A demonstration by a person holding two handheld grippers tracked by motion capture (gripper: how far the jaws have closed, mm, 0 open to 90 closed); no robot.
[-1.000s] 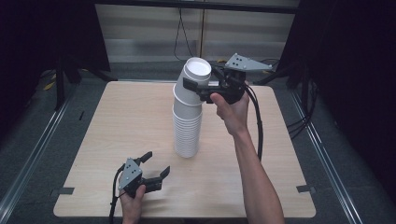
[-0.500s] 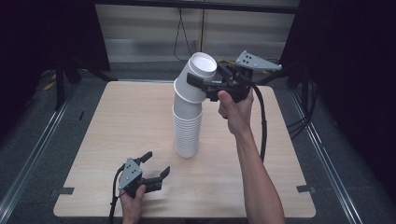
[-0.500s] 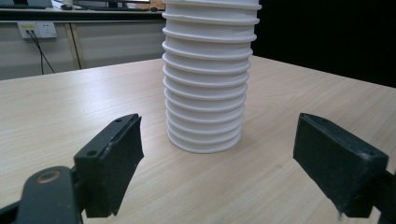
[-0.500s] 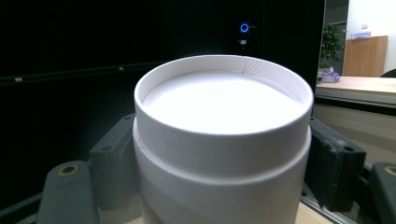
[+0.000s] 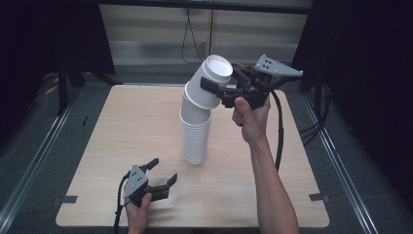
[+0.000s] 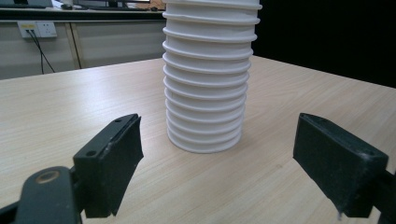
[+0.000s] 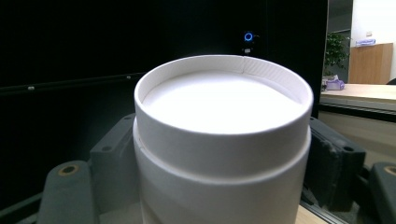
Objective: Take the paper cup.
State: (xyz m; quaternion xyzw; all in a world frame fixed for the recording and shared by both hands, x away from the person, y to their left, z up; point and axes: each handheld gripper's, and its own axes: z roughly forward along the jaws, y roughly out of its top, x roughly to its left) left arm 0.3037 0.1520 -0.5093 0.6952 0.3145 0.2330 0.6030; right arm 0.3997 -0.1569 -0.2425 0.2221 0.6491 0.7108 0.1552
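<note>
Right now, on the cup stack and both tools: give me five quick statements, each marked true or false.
1. The right tool is clamped on the top cups of the stack. True.
2. The cup stack lies flat on its side on the table. False: its lower part stands upright, and the gripped top section leans toward the right tool.
3. The left tool is shut on the base of the stack. False: its jaws are spread, empty, short of the stack.
4. The cups are white and stacked bottom-up. True.
5. The left tool is lifted high above the stack. False: it sits low by the table's near edge.
</note>
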